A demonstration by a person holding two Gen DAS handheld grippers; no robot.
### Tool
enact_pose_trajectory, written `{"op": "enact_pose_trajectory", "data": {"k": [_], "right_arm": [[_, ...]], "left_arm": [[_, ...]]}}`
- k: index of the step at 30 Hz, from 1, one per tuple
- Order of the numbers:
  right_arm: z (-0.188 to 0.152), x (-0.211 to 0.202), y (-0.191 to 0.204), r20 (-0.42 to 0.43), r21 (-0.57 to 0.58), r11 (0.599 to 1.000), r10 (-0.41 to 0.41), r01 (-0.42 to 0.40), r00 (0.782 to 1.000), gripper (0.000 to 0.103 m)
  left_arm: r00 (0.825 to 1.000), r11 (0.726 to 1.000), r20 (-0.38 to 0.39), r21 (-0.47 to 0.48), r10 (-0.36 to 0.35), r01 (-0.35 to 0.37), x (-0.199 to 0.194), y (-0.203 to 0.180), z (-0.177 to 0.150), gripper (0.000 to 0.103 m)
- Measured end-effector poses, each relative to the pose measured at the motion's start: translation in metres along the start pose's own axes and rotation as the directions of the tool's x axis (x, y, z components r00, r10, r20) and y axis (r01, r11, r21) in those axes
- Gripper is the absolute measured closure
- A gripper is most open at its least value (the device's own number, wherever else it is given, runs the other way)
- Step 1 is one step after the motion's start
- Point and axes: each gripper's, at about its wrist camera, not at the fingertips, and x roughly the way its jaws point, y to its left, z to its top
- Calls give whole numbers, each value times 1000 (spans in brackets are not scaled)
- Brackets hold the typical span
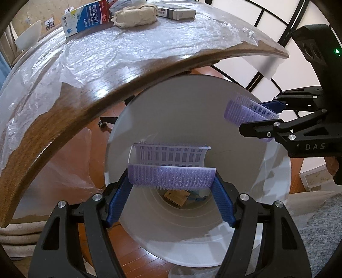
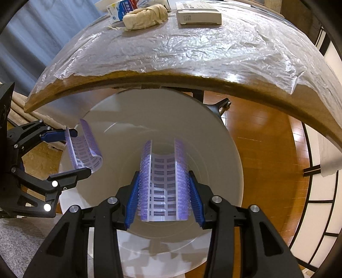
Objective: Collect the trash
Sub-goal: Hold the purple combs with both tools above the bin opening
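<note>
Each gripper holds a bent purple blister strip over a white trash bin (image 1: 213, 246) that stands on the floor below the table edge. My left gripper (image 1: 172, 186) is shut on one purple strip (image 1: 171, 175); it also shows in the right wrist view (image 2: 83, 149). My right gripper (image 2: 164, 192) is shut on the other purple strip (image 2: 163, 184), seen at the right in the left wrist view (image 1: 245, 113). Cardboard scraps (image 1: 176, 197) lie at the bin's bottom.
A round wooden table (image 1: 85, 102) covered with clear plastic film (image 2: 192, 49) stands behind the bin. On it lie a blue-white medicine box (image 1: 85, 19), a beige cloth wad (image 2: 145, 18) and a grey box (image 2: 198, 16). Wooden floor (image 2: 260, 149) lies to the right.
</note>
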Motion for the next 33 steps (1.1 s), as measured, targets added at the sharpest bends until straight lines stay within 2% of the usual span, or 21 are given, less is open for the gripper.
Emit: {"op": "enact_pose_trajectory", "data": {"k": [33], "right_arm": [[0,12,0,-26,-12,1000,-27,27,999,61]], "left_arm": [[1000,1000,-14,10,13,-12,10,2,5,30]]}}
